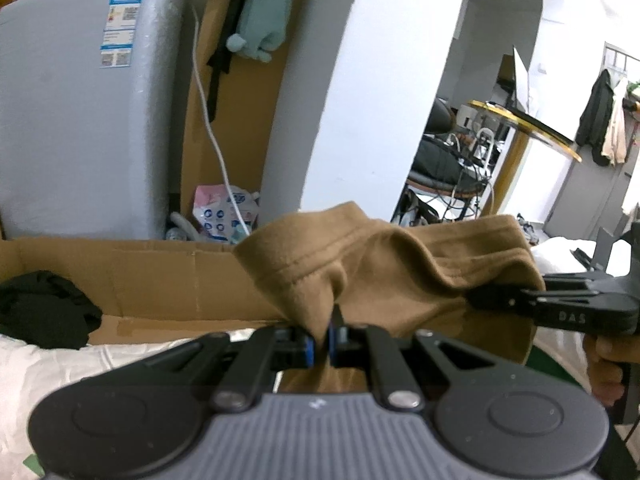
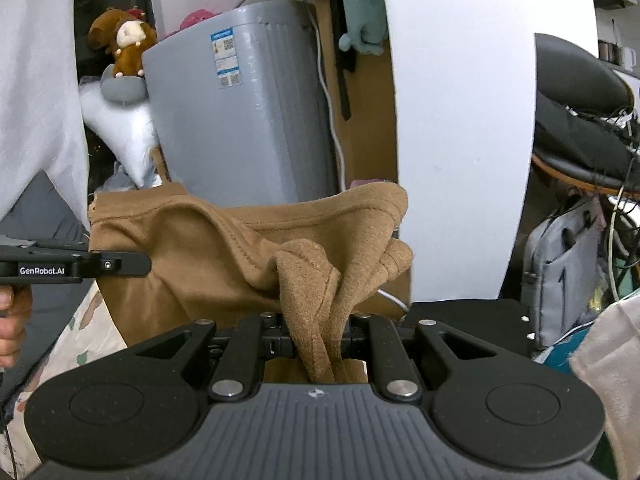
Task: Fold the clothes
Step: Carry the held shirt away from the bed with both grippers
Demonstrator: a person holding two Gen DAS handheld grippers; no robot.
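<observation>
Behind the work stand a grey washing machine (image 1: 88, 112) and a cardboard box (image 1: 160, 280). Both the left gripper (image 1: 320, 342) and the right gripper (image 2: 318, 340) have their jaws closed on bunched edges of the brown garment (image 1: 380, 264), held aloft between them. I judge this a mid-air hold; whether spreading or folding comes next is unclear.

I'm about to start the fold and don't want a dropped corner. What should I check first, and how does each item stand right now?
1. Left claw shut on the brown fleece garment: ok.
2. Right claw shut on it: ok.
3. Hemmed edge spans between both claws: ok, though it sags.
4. Garment lifted off the white bedding: ok.
5. Black crumpled cloth lies apart, to the left: ok.
6. Lower part hanging untangled: cannot tell.
</observation>
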